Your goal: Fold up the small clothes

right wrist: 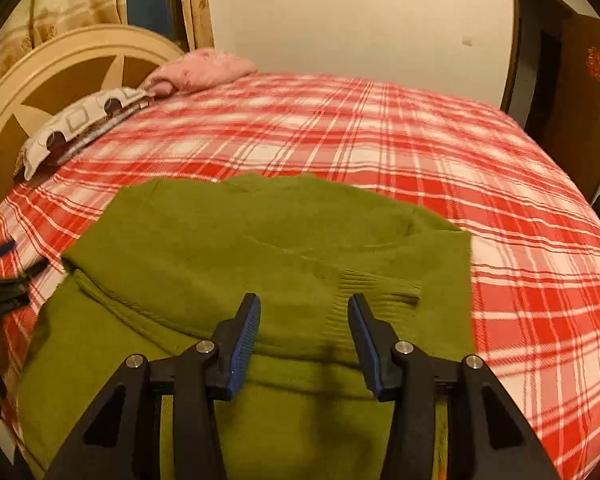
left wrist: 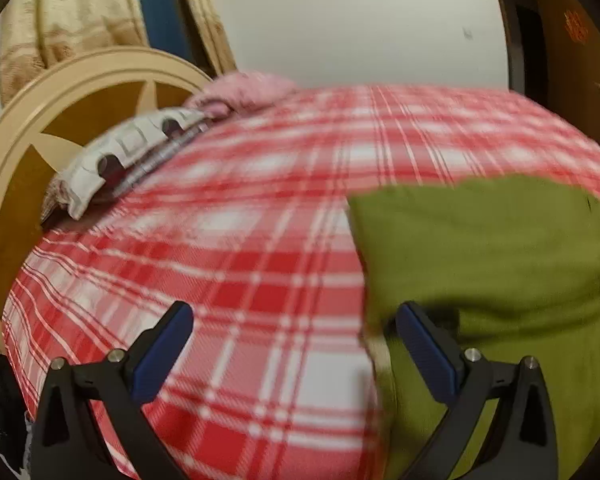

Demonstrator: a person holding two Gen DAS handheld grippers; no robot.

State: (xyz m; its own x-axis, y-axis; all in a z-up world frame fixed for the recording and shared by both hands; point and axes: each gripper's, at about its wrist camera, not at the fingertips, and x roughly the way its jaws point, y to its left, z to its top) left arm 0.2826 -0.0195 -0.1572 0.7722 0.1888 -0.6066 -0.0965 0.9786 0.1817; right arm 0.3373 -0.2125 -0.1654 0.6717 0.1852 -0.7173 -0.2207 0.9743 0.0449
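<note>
A green knitted sweater [right wrist: 260, 248] lies partly folded on my bed, on its red-and-white plaid bedspread [right wrist: 380, 140], near the bed's front edge and well away from the pillows [right wrist: 80, 120] at the headboard [right wrist: 40, 80]. My right tongs [right wrist: 304, 336] hover just above the sweater's ribbed cuff, spread and pinching nothing. My left tongs [left wrist: 296, 352] hang spread wide and empty over the sweater's left edge, probably ready for the next fold.
</note>
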